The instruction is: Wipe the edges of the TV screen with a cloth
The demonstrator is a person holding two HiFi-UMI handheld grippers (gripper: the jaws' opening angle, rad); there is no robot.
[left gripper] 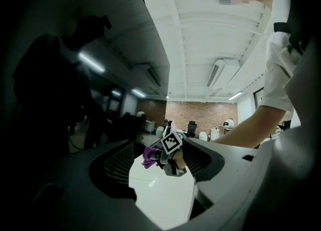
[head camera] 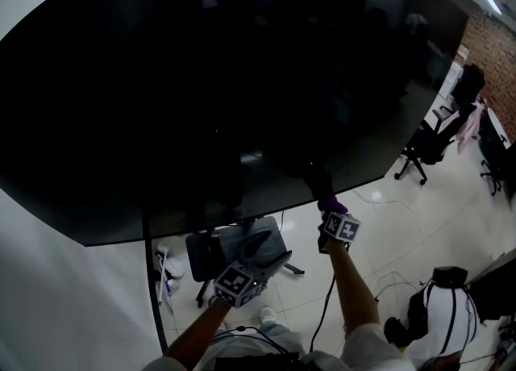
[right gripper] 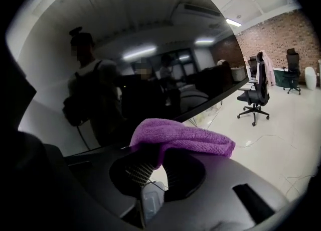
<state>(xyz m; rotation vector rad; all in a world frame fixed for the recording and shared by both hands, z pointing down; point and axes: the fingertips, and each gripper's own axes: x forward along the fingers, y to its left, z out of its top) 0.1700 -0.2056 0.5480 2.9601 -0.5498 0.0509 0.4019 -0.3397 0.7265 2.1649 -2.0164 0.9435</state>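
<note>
The TV screen (head camera: 201, 95) is dark and switched off, and it fills most of the head view. Its lower edge runs slantwise just above both grippers. The right tongs (head camera: 332, 214) are held up to that lower edge, toward the screen's right end. They are clamped on a purple cloth (right gripper: 183, 137), which is folded over their tips. In the head view the cloth looks to be touching the screen's bottom edge, and in the right gripper view the screen's dark rim runs right behind it.

The left tongs (head camera: 260, 250) hang lower, below the screen's lower edge and to the left of the right tongs. They are well short of the glass. Their jaws stand apart with nothing between them; through the gap only the white floor (left gripper: 160, 195) and the right gripper with its cloth can be seen. Beyond the screen's right end a black office chair (head camera: 423, 147) stands on the floor, with a brick wall (head camera: 492, 55) further off.
</note>
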